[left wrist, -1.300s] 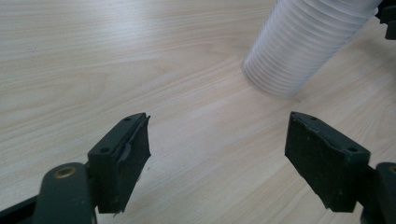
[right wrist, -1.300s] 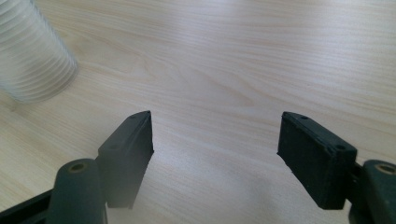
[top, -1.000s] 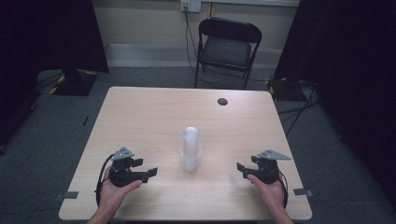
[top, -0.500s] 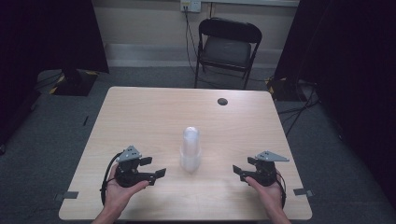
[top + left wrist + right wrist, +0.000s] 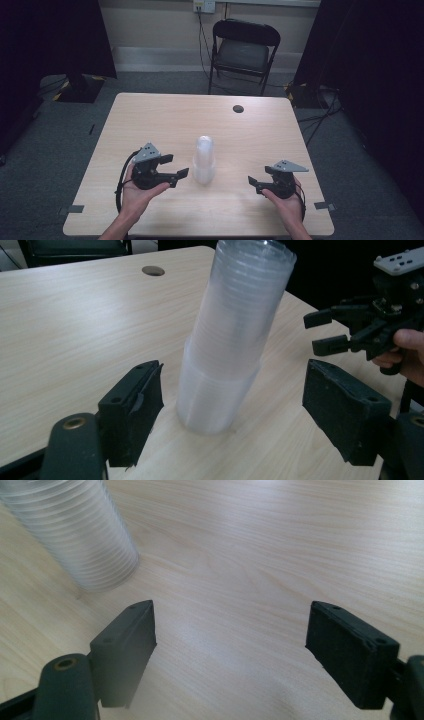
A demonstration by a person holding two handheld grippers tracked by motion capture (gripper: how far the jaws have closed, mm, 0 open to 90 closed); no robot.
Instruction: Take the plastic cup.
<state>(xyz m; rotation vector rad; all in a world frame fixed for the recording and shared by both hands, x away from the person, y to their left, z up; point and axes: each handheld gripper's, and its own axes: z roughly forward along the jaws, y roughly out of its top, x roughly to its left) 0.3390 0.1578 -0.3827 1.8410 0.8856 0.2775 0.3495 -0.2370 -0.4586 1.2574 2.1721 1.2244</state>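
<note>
Approaching an upright stack of clear cups point(image 5: 204, 161) just ahead of the left gripper point(image 5: 181, 175), whose spread jaws have been narrowing, empty; right gripper point(image 5: 252, 182) waits spread. Next, probably closing in around the stack.

Dim room, evenly lit tabletop (soft shadows); near jaws blurred.

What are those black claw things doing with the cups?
A person holds a claw in each hand at a wooden table. A stack of clear plastic cups stands upside down between them. The left claw is close beside the stack, its jaws having just narrowed a little, but they are apart from the cups. The right claw waits farther off with its jaws wide, nothing in them. No cup has been lifted yet.
</note>
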